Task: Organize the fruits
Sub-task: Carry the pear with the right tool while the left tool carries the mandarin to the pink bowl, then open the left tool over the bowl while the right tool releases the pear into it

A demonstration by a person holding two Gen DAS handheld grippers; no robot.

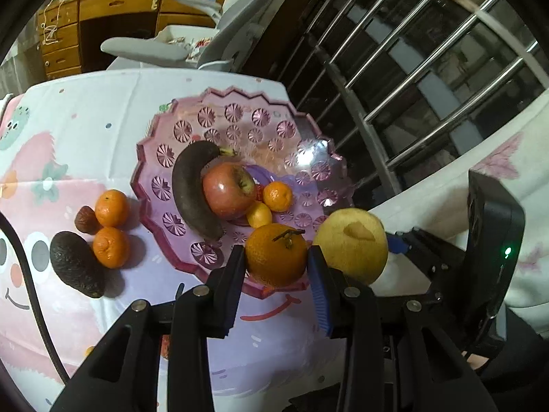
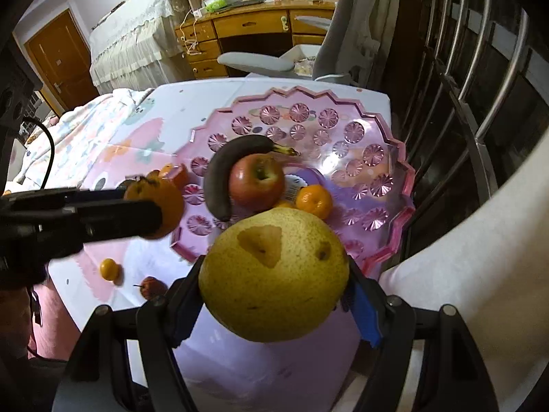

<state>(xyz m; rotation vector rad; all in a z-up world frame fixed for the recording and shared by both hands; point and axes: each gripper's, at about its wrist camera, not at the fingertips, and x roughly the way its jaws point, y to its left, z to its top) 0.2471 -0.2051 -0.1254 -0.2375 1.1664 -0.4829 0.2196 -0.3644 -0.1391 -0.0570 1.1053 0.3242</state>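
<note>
Here, left tongs [image 1: 276, 257] clamp an orange [image 1: 276, 254] w/ stem (jaws mid-wide); right tongs [image 2: 274, 292] grip a scarred yellow pear [image 2: 274, 274], plate [image 2: 387, 240] just ahead.

Tray [image 1: 154, 158] centre frame on worktop [image 1: 103, 110]. In tray: banana [image 1: 192, 189] left of apple [image 1: 228, 190], mandarin [image 1: 277, 196] right. Avocado [image 1: 77, 263], two mandarins [image 1: 112, 207] lower left, off tray. Chair [image 1: 219, 27] behind.
</note>
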